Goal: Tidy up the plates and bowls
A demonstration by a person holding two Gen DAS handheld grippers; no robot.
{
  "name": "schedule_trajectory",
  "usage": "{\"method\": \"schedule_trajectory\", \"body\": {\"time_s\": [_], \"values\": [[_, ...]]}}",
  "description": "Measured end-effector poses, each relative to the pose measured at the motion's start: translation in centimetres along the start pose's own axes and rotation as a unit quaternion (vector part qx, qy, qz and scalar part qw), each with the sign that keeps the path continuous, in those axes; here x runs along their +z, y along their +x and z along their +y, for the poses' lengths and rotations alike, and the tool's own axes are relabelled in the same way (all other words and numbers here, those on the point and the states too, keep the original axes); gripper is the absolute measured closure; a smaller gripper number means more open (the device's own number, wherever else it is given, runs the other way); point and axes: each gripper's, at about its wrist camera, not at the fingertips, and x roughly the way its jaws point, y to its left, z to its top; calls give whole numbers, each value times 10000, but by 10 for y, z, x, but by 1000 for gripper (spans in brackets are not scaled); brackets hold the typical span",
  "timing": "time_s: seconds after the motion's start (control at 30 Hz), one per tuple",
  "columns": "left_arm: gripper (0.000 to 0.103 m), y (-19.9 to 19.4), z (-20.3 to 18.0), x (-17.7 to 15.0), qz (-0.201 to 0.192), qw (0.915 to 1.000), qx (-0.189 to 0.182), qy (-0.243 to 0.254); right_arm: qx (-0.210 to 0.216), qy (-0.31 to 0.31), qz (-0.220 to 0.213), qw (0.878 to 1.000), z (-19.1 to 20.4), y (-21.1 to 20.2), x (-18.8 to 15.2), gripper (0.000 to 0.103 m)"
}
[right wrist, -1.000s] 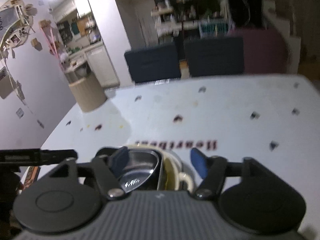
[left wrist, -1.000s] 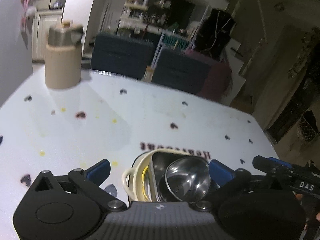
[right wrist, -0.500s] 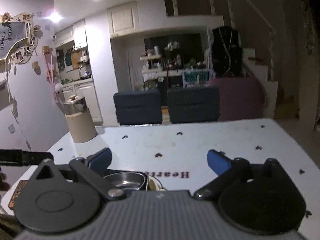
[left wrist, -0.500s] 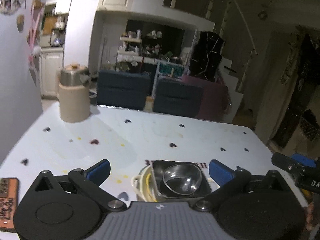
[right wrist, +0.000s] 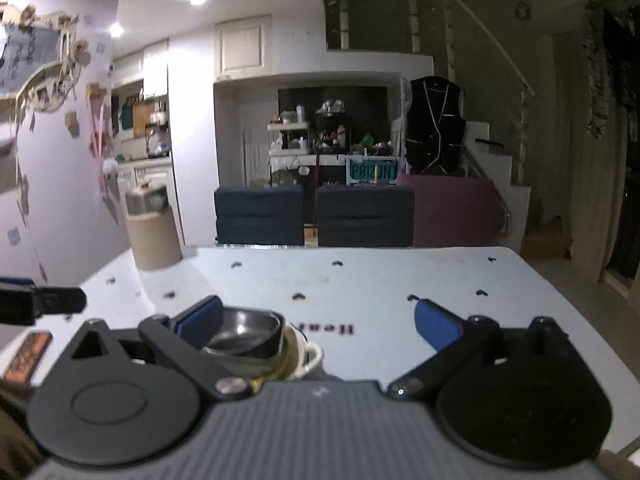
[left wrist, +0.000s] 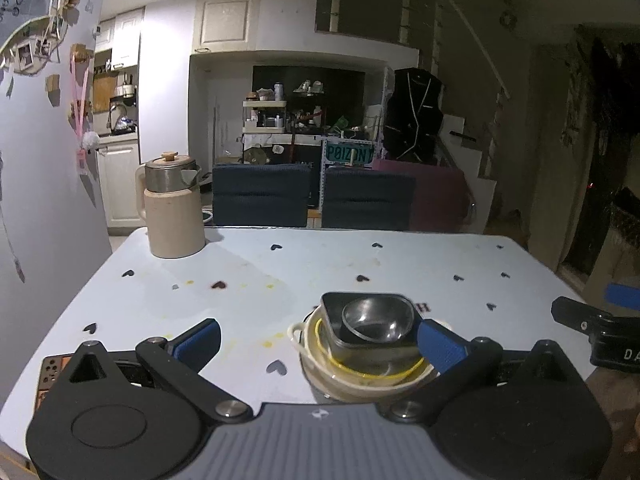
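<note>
A stack of dishes stands on the white table: a cream bowl with handles (left wrist: 360, 380) at the bottom, a square steel dish (left wrist: 332, 312) in it, and a small round steel bowl (left wrist: 372, 322) on top. My left gripper (left wrist: 318, 338) is open and empty, held above and behind the stack. My right gripper (right wrist: 316, 316) is open and empty; the stack (right wrist: 248, 336) shows by its left finger. The right gripper's tip also shows at the right edge of the left wrist view (left wrist: 592, 320).
A beige kettle with a steel lid (left wrist: 172, 208) stands at the table's far left. A small orange-brown object (left wrist: 50, 368) lies at the near left edge. Two dark blue chairs (left wrist: 260, 196) and a maroon seat (left wrist: 436, 196) stand behind the table.
Both grippers have pulled back and risen away from the stack, which now sits lower and farther off in both views. Both stayed open.
</note>
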Motion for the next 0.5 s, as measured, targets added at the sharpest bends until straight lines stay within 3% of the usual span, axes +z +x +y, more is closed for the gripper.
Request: {"method": "schedule_trajectory", "body": {"time_s": [0.27,0.5], "values": [[0,-4,-5,-29,3,9994,250,240,-158,-121,120,9997,4,-5,-19,0],[0,-2,2,-41,63,9995,291,119,-257,-158,193,9994,5,-13,-33,0]]}}
